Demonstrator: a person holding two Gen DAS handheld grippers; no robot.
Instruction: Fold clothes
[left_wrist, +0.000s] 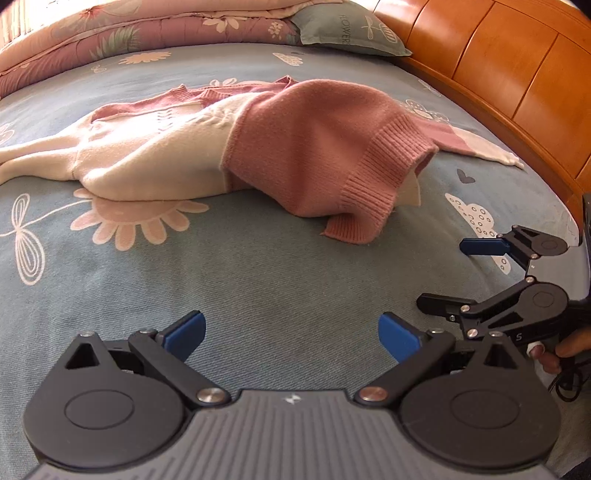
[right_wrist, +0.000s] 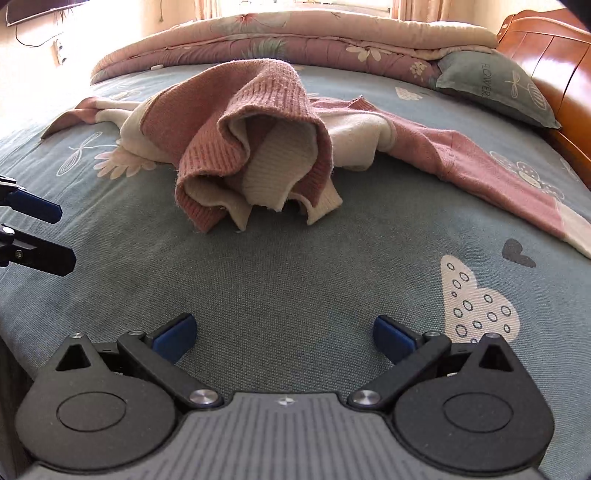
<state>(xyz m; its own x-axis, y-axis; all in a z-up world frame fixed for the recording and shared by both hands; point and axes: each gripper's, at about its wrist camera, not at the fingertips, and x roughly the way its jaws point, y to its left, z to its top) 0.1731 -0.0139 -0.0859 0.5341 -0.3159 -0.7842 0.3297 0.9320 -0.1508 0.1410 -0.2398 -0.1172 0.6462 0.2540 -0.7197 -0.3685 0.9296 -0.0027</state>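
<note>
A pink and cream knitted sweater (left_wrist: 295, 147) lies in a loose heap on the blue-grey floral bedsheet (left_wrist: 258, 266), at about twelve o'clock from both grippers and well apart from them. In the right wrist view its ribbed pink hem (right_wrist: 207, 177) bunches up toward the camera with cream cloth showing inside, and one sleeve (right_wrist: 480, 173) trails flat toward three o'clock. The left gripper (left_wrist: 291, 334) hangs over bare sheet with its blue-padded fingers spread wide and nothing between them. The right gripper (right_wrist: 283, 334) is likewise spread wide and empty; in the left wrist view it sits at four o'clock, a hand (left_wrist: 557, 350) behind it. A folded floral quilt (right_wrist: 295, 40) and a grey pillow (right_wrist: 495, 88) lie at the far edge, beside the orange wooden headboard (left_wrist: 517, 70).
</note>
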